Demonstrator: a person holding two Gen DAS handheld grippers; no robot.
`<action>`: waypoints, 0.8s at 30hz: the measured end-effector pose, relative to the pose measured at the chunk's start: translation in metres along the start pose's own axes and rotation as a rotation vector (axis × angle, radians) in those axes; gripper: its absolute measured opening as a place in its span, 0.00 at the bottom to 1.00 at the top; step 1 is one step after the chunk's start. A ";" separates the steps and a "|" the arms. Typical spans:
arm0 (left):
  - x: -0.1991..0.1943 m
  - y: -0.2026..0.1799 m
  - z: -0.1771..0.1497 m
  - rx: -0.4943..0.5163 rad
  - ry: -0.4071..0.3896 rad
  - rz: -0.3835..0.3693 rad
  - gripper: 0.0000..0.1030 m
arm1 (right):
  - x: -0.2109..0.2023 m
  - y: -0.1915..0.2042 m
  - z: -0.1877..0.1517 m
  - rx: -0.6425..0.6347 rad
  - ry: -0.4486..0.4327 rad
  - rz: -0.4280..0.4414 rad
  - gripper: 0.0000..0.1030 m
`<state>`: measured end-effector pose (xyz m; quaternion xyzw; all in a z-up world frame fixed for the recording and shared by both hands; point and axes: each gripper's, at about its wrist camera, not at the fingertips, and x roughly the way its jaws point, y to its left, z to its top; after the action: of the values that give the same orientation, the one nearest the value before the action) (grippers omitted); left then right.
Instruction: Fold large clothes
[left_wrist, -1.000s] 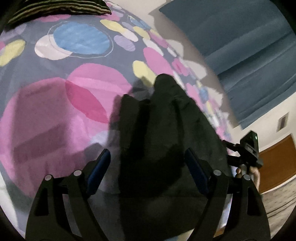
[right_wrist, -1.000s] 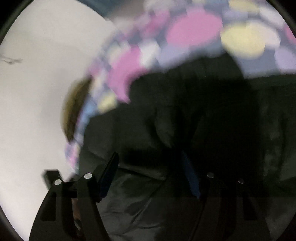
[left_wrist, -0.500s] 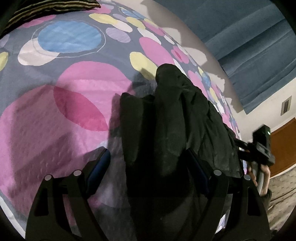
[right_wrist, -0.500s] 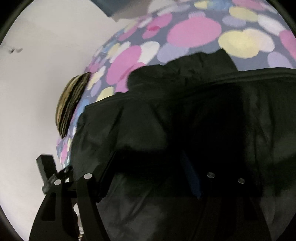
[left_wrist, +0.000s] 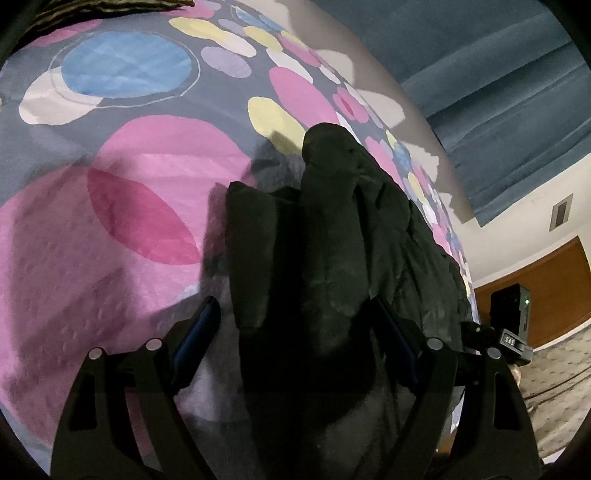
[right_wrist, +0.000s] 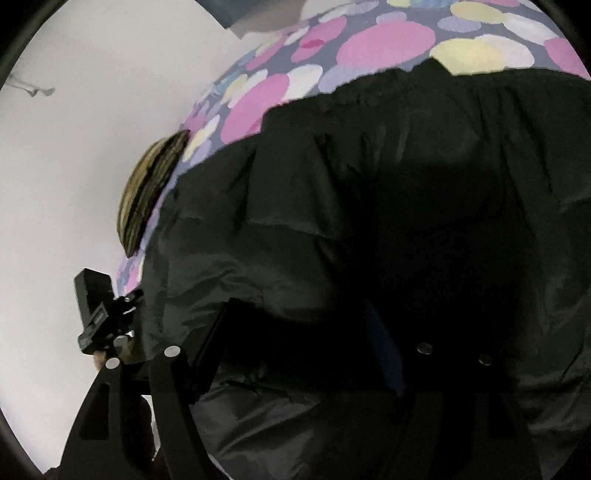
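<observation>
A black puffy jacket (left_wrist: 332, 221) lies bunched in thick folds on the bed; in the right wrist view the jacket (right_wrist: 369, 184) fills most of the picture. My left gripper (left_wrist: 295, 332) is open, its jaws wide apart around one fold, and the left pad stands clear of the cloth. My right gripper (right_wrist: 295, 339) hovers low over the jacket's near edge with its jaws wide. Dark fabric lies between them and no fold looks pinched. Each view shows the other hand-held gripper at the bed's edge: the right one (left_wrist: 509, 325) and the left one (right_wrist: 96, 310).
The bed sheet (left_wrist: 110, 258) is grey with big pink, blue and yellow circles. A striped pillow (right_wrist: 147, 195) lies at the bed's far end. A blue curtain (left_wrist: 480, 74), a wooden door (left_wrist: 554, 280) and patterned carpet (left_wrist: 554, 387) lie beyond the bed's far side.
In the left wrist view the jacket has grown larger and nearer. The right wrist view has swung sideways along the jacket and sharpened from blur. Both grippers' jaws stay wide.
</observation>
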<state>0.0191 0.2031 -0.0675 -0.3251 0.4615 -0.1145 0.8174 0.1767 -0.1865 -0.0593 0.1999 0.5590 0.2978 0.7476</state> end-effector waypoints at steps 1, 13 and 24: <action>-0.002 0.003 0.000 -0.012 0.002 -0.009 0.80 | -0.008 0.003 -0.004 0.002 -0.029 0.004 0.69; -0.004 0.001 -0.004 0.029 0.007 -0.002 0.81 | -0.017 0.002 -0.065 -0.014 -0.030 0.040 0.70; -0.017 0.008 -0.008 0.007 -0.040 -0.010 0.81 | -0.040 0.023 -0.094 -0.056 -0.039 -0.020 0.70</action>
<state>0.0025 0.2137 -0.0637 -0.3270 0.4431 -0.1135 0.8270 0.0743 -0.1998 -0.0439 0.1792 0.5375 0.3018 0.7667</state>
